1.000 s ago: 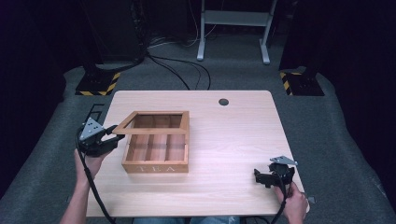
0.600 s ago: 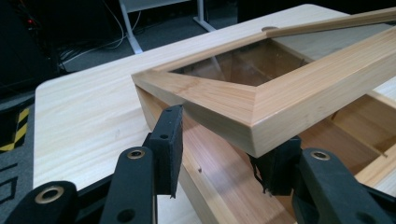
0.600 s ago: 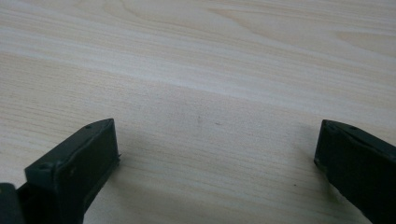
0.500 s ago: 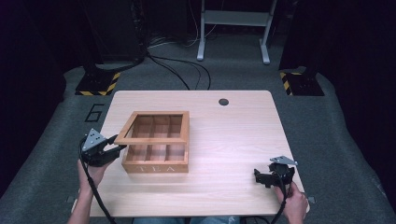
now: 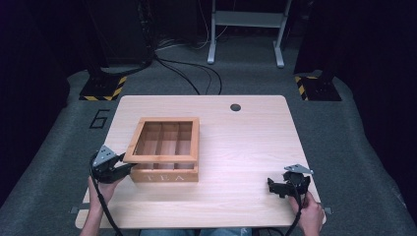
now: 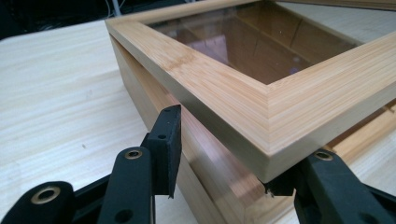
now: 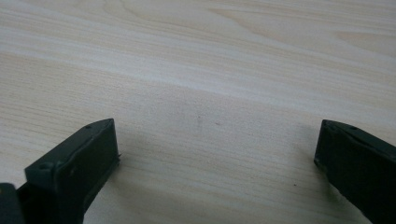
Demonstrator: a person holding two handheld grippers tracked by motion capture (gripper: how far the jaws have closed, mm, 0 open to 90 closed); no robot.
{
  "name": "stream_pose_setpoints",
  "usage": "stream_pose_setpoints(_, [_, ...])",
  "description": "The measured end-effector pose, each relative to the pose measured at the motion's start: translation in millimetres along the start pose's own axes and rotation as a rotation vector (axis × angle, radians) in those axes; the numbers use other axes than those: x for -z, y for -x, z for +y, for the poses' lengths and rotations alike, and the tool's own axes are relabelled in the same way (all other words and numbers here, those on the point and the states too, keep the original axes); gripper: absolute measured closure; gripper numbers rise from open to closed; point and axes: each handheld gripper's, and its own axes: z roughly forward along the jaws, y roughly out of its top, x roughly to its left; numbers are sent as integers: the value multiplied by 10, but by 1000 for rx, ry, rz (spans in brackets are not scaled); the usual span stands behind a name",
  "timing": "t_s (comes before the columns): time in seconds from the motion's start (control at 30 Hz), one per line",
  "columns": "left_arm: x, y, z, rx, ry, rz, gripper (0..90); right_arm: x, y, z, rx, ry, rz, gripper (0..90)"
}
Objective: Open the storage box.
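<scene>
A wooden tea box with "TEA" on its front wall sits left of the table's middle. Its glass-paned lid lies almost flat over the compartments, with a thin gap still under its front left corner. My left gripper reaches that corner from the left and is shut on it: one pad rests on the lid's side, the other sits under the corner. My right gripper rests near the table's front right edge, its jaws wide open over bare wood.
The light wooden table has a round cable hole at the back. Dark grey floor surrounds it, with a "6" mark at the left, cables and a white stand behind.
The left gripper has come down and toward the person with the lid's corner, so the raised lid has dropped nearly flat onto the box. The right gripper has kept still.
</scene>
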Motion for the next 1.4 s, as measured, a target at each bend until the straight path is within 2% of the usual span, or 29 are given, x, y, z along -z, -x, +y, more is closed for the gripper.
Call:
stream_pose_setpoints(0.1, [-21,3,-45,-14,-25,-5,528,0,0,0,0,0,0,0])
stream_pose_setpoints(0.23, [-41,-1,-111,-6,-26,-6,514,0,0,0,0,0,0,0])
stream_pose_setpoints(0.47, [-4,-43,-75,-23,-44,-23,453,0,0,0,0,0,1,0])
stream_pose_setpoints(0.63, [43,-82,-47,-47,-57,-56,368,0,0,0,0,0,0,0])
stream_pose_setpoints(0.83, [76,-105,-70,-50,-76,-100,223,0,0,0,0,0,0,0])
stream_pose_setpoints(0.97, [24,-72,-151,-89,-144,-118,177,0,0,0,0,0,0,0])
stream_pose_setpoints(1.0, [19,-63,-186,-76,-120,-110,168,0,0,0,0,0,0,0])
stream_pose_setpoints(1.1, [47,-89,-219,-52,-113,-100,154,0,0,0,0,0,0,0])
stream_pose_setpoints(1.3, [140,-58,-293,-42,-87,-76,108,1,-1,0,-1,-1,-1,0])
stream_pose_setpoints(1.4, [185,-52,-381,-18,-99,-68,70,0,0,0,0,0,1,0])
